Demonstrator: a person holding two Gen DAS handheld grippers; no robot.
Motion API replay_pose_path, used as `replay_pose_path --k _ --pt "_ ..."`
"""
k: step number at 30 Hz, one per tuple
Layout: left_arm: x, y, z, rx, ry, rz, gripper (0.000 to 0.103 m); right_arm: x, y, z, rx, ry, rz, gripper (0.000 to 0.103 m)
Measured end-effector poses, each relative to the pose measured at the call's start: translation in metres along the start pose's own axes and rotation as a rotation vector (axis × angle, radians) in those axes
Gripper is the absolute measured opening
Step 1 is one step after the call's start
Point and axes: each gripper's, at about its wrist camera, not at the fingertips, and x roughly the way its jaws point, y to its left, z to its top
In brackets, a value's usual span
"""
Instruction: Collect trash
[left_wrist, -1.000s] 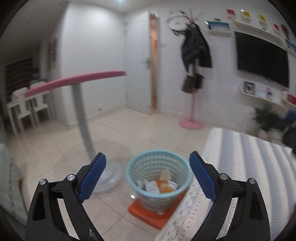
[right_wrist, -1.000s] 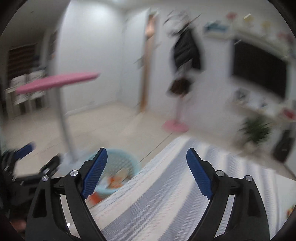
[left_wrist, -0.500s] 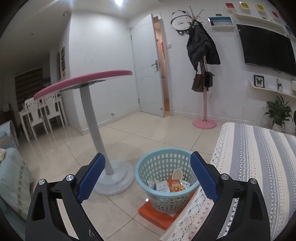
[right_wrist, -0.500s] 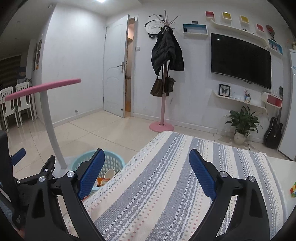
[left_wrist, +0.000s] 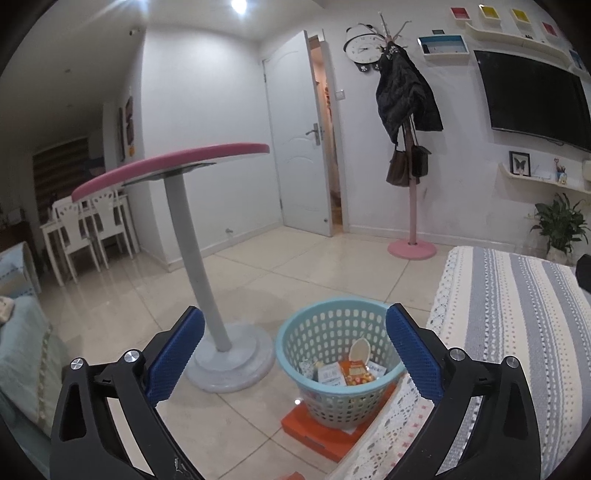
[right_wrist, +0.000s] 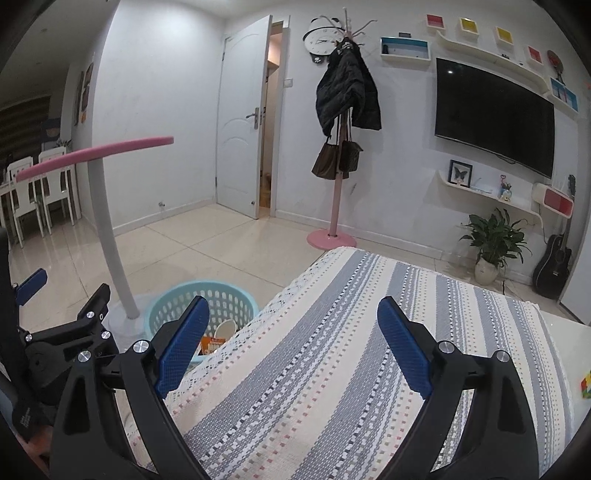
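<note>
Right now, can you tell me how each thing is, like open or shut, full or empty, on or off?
Left claw: opening wide, nothing between its pads.
Right claw: open, empty.
Blue basket: upright on an orange box, some trash in the bottom.
Door: partly open.
TV: screen dark.
Coat rack: upright, coat and bags hanging.

Light source: ceiling lamp (left_wrist: 239, 4) at the top edge of the left wrist view, blown out to a white spot.
Brightness: even, cool indoor light; the far dining corner is dim.
Glare: soft sheen on the floor tiles (left_wrist: 122, 291); small highlight beside the orange box (left_wrist: 321, 432).
Shadows: faint and diffuse.
Sharpness: both views crisp, no motion blur.
Distortion: strong fisheye; the door (right_wrist: 240, 122) and walls bow, black vignette in the corners.
</note>
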Motion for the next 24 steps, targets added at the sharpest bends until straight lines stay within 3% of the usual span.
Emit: replay_pose_path --k 24 --pt "0.004 0.002 -0.003 -0.002 0.013 -0.031 0.096 0.013 0.006 -0.009 0.004 0.042 0.016 0.088"
